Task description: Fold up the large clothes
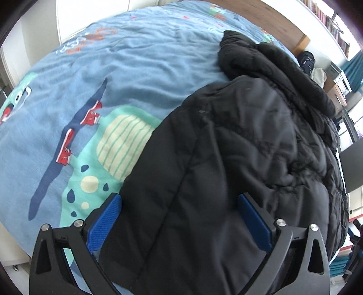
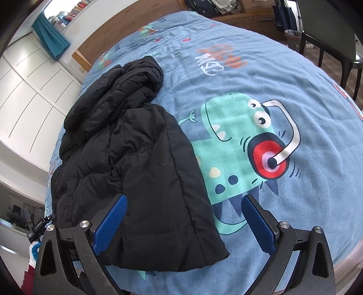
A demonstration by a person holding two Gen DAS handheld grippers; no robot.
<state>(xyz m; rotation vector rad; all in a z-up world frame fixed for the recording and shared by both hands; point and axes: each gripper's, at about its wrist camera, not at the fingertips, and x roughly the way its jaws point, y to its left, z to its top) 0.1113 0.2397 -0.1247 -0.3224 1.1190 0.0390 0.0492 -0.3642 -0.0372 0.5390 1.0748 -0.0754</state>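
A black padded jacket (image 1: 245, 145) lies in a rough folded heap on a blue bedspread (image 1: 140, 68) printed with cartoon dinosaurs. In the left wrist view my left gripper (image 1: 179, 199) hovers open over the jacket's near hem, its blue pads (image 1: 106, 217) wide apart with nothing pinched between them. In the right wrist view the same jacket (image 2: 136, 158) spreads over the left of the bedspread (image 2: 261, 74), its sleeve bunched at the far end. My right gripper (image 2: 183, 199) is open above the jacket's near right corner, one pad (image 2: 111, 220) over the cloth and the other over the bedspread.
White wardrobe doors (image 2: 29, 95) run along the bed's left side in the right wrist view. A dark chair (image 2: 329, 38) stands at the far right corner of the bed. A wooden headboard (image 1: 272, 15) and shelves (image 1: 338, 74) lie beyond the jacket.
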